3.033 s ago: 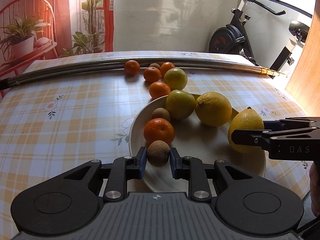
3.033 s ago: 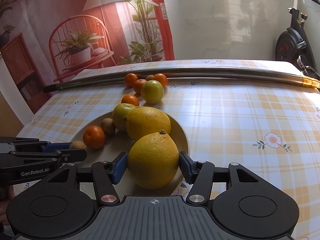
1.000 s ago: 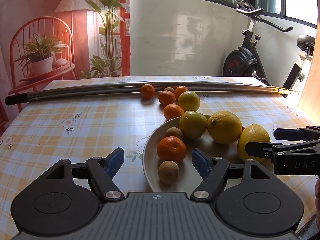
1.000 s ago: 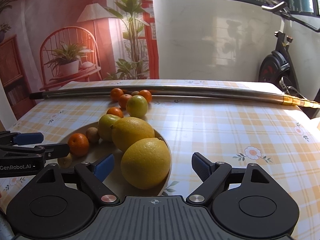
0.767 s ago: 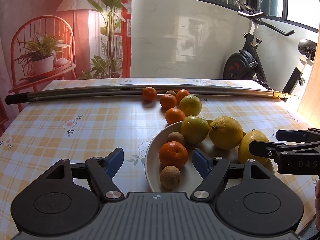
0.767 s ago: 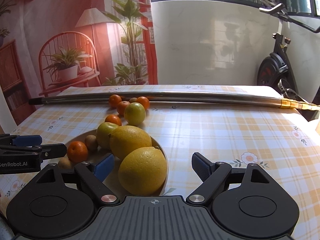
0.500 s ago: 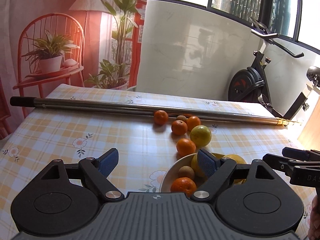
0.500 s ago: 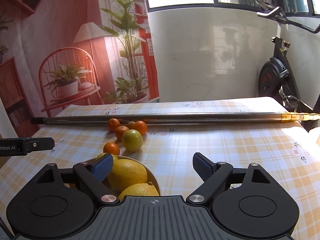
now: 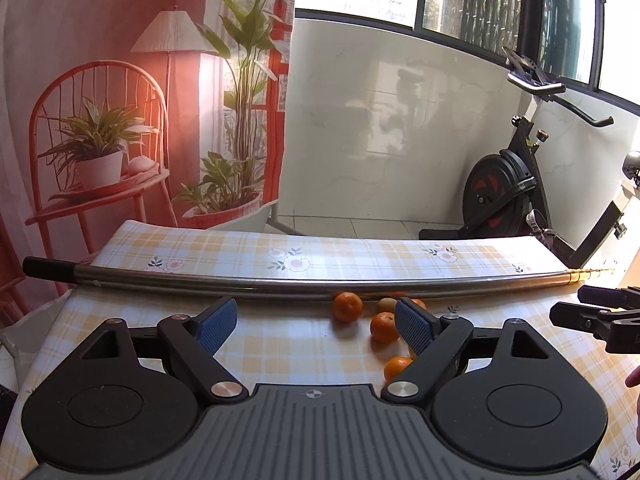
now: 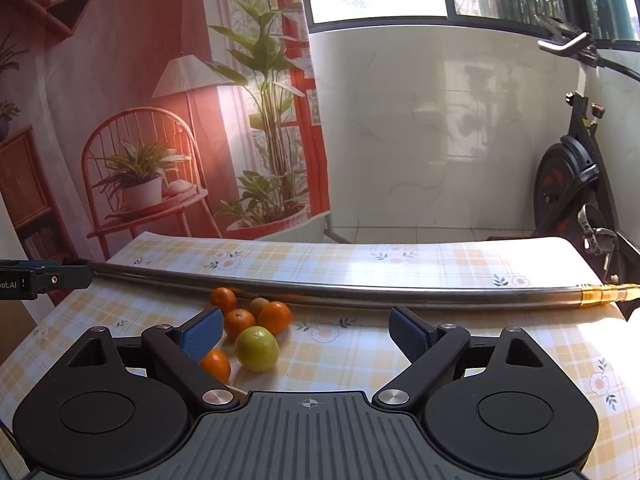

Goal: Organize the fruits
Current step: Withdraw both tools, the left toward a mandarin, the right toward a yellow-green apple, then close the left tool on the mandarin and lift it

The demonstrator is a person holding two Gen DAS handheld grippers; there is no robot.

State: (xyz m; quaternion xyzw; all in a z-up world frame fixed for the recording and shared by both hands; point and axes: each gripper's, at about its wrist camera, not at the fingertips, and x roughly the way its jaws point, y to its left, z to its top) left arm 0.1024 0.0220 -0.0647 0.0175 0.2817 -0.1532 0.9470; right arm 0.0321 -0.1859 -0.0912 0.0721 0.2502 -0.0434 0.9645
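Both grippers are held high above the checked table, open and empty. Through my left gripper (image 9: 316,320) I see small oranges (image 9: 348,306) on the cloth by the steel pole, one (image 9: 383,326) beside the right finger and another (image 9: 396,367) lower down, plus a brown fruit (image 9: 386,303). Under my right gripper (image 10: 306,334) lie a green-yellow citrus (image 10: 257,348), several small oranges (image 10: 275,317) and a brown fruit (image 10: 259,303). One orange (image 10: 216,365) sits behind the left finger. The plate is hidden below both gripper bodies.
A long steel pole (image 9: 280,282) lies across the far side of the table, also seen as the pole (image 10: 400,294) in the right view. The other gripper's tip (image 9: 592,318) shows at the right edge. An exercise bike (image 9: 508,184) and a plant backdrop stand beyond.
Both grippers, shut on a brown fruit and a large lemon three seconds ago, opened, left them on the plate and lifted up and back; the plate has dropped out of view.
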